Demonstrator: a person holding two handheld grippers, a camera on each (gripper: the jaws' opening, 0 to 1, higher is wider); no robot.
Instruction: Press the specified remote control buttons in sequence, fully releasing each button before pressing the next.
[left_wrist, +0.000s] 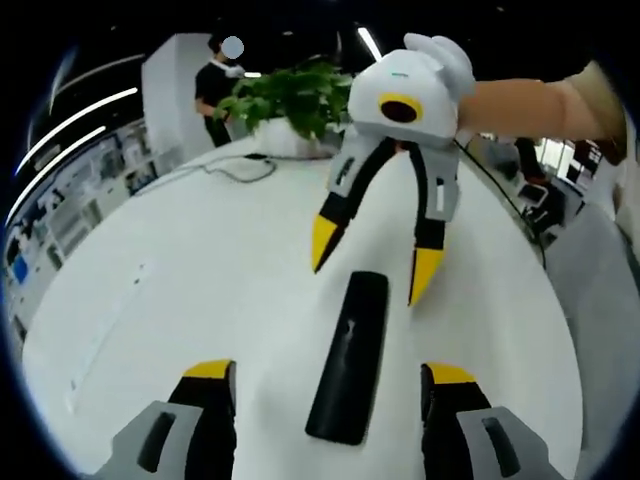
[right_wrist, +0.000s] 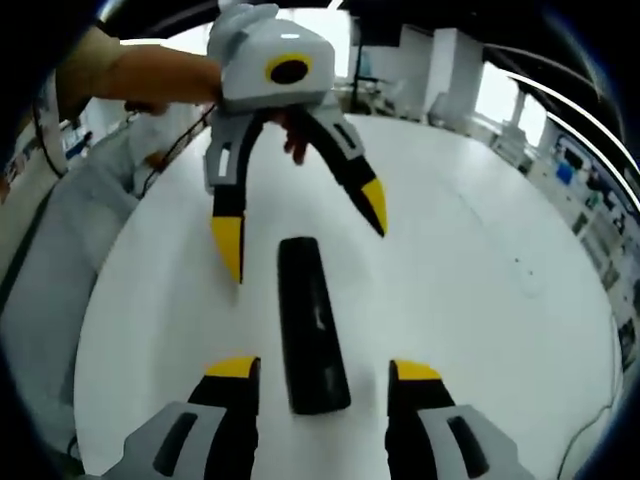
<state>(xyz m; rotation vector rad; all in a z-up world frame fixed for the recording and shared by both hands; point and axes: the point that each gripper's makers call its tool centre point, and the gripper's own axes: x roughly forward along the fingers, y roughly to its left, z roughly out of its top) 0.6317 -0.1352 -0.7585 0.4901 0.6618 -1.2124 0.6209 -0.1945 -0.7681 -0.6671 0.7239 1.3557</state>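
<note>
A black remote control (left_wrist: 350, 355) lies flat on the round white table (left_wrist: 180, 250), lengthwise between the two grippers. My left gripper (left_wrist: 330, 372) stands open, its yellow-tipped jaws on either side of the remote's near end, apart from it. Opposite, my right gripper (left_wrist: 372, 262) hangs open just above the remote's far end, held by a gloved hand. From the right gripper view the remote (right_wrist: 310, 325) runs away from my open right gripper (right_wrist: 325, 370) toward the open left gripper (right_wrist: 302, 228). Neither gripper holds anything.
A potted green plant (left_wrist: 295, 100) and a dark cable (left_wrist: 240, 165) sit at the table's far side, and a person (left_wrist: 215, 90) stands behind them. A bare arm (right_wrist: 130, 75) reaches in. The table (right_wrist: 480, 260) edge curves close by on both sides.
</note>
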